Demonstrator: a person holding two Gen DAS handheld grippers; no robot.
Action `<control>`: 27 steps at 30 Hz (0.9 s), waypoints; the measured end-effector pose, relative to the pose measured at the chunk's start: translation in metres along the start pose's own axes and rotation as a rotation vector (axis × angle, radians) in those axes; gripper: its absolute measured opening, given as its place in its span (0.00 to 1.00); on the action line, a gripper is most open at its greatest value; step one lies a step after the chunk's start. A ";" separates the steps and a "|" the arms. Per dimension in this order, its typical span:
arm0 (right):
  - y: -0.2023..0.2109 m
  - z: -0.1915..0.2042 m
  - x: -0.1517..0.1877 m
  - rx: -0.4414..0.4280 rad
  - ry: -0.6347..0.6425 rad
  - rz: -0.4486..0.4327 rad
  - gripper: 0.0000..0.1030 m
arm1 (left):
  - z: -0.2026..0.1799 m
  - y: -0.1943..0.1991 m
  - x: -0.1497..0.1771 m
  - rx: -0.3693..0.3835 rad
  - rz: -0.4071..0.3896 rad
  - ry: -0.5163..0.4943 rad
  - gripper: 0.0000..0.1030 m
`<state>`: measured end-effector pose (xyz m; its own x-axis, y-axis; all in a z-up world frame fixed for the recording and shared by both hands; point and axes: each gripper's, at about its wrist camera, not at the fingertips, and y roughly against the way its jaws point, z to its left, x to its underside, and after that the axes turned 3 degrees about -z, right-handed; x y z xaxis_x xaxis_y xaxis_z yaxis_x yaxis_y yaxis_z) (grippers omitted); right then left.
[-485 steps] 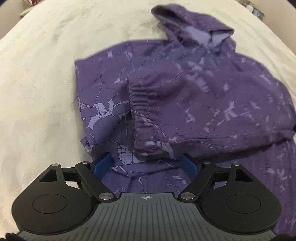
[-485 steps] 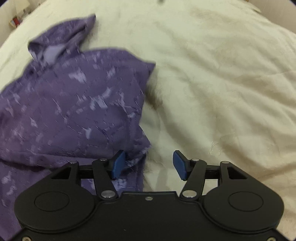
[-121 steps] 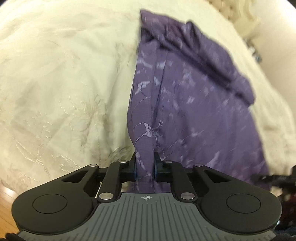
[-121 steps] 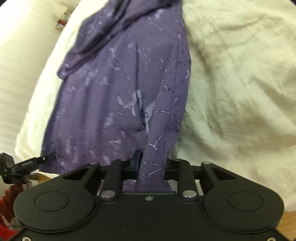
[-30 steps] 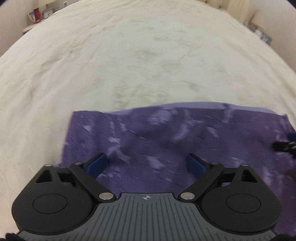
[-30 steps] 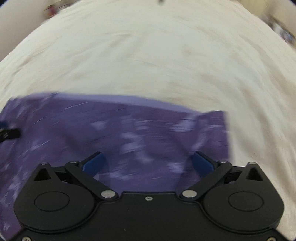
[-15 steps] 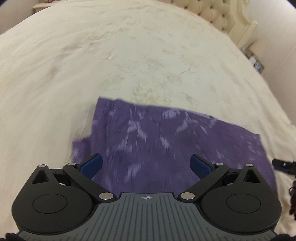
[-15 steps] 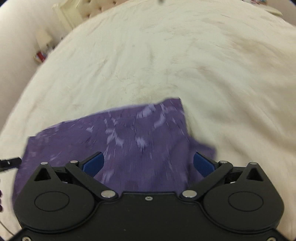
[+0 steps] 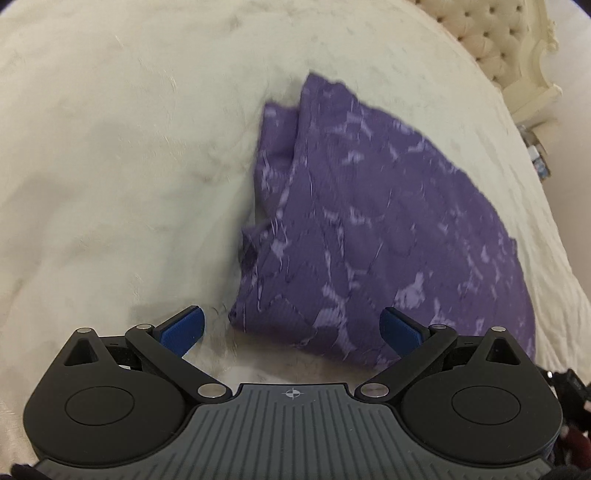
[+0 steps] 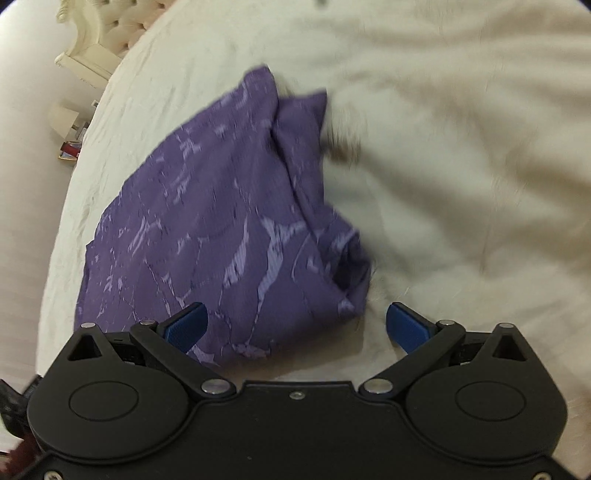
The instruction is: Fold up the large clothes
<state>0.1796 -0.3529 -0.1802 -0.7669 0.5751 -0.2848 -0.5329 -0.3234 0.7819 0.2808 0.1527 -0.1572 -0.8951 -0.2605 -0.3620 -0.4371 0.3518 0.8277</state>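
A purple hoodie with a pale marbled print lies folded into a compact stack on the cream bedspread. My left gripper is open and empty, just short of the stack's near left corner. In the right wrist view the same hoodie lies with its near right corner between the blue pads of my open, empty right gripper. Both views are blurred by motion.
A cream tufted headboard stands at the far right of the left wrist view and also shows in the right wrist view. Small items sit on a bedside surface at the left. The bedspread stretches wide around the hoodie.
Both grippers have swung outward, so the stack now shows from its two ends. Both stay open. Four seconds ago each was shut on the hoodie's hem.
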 end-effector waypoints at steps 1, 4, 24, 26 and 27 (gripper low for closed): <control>-0.005 -0.001 0.000 -0.010 -0.006 0.002 1.00 | 0.000 -0.007 -0.001 0.006 0.013 0.000 1.00; -0.020 0.001 -0.008 -0.053 -0.031 0.004 1.00 | 0.000 -0.025 -0.010 0.049 0.023 0.018 1.00; -0.040 0.009 -0.036 -0.103 -0.127 0.018 0.50 | -0.021 -0.050 -0.037 0.139 0.090 0.061 0.38; -0.033 0.023 -0.038 -0.083 -0.059 0.025 0.43 | -0.026 -0.043 -0.038 0.138 0.083 0.045 0.34; -0.029 0.031 -0.039 -0.068 -0.026 0.028 0.42 | -0.028 -0.039 -0.038 0.138 0.080 0.046 0.34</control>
<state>0.2357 -0.3429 -0.1746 -0.7729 0.5842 -0.2478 -0.5348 -0.3895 0.7499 0.3340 0.1237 -0.1638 -0.9238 -0.2664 -0.2751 -0.3758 0.4926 0.7849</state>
